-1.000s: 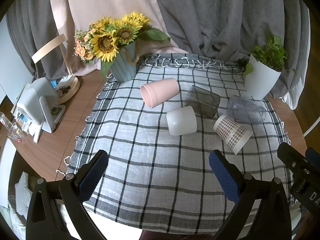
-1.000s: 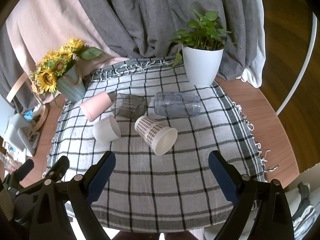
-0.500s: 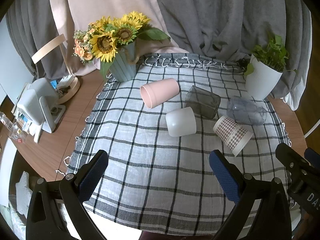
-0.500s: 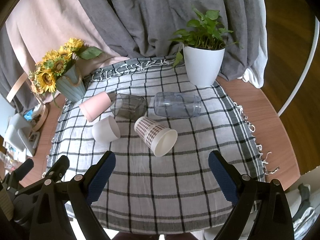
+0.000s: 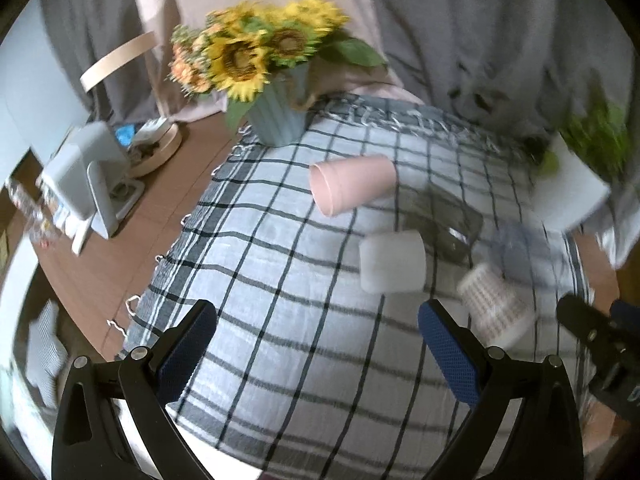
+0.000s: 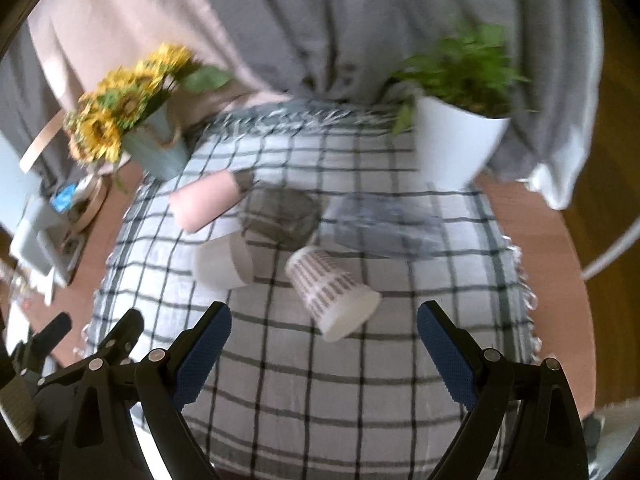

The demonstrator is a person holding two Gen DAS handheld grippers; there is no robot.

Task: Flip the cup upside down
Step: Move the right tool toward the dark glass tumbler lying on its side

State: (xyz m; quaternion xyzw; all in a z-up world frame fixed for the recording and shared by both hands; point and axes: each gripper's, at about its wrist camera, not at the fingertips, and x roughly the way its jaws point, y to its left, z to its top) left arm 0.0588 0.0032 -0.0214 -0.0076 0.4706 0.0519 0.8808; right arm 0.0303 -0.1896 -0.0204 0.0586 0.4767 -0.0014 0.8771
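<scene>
Several cups lie on their sides on a checked cloth: a pink cup, a white cup, a dark glass, a clear tumbler and a patterned paper cup. In the right wrist view they show as the pink cup, white cup, dark glass, clear tumbler and paper cup. My left gripper is open and empty, short of the white cup. My right gripper is open and empty, just short of the paper cup.
A sunflower vase stands at the cloth's far left corner and a white potted plant at the far right. A white device and a round tray sit on the wooden table to the left. Grey curtains hang behind.
Both grippers have moved forward towards the cups, which now look larger and blurred. The cups have not moved. Both jaws stay open.
</scene>
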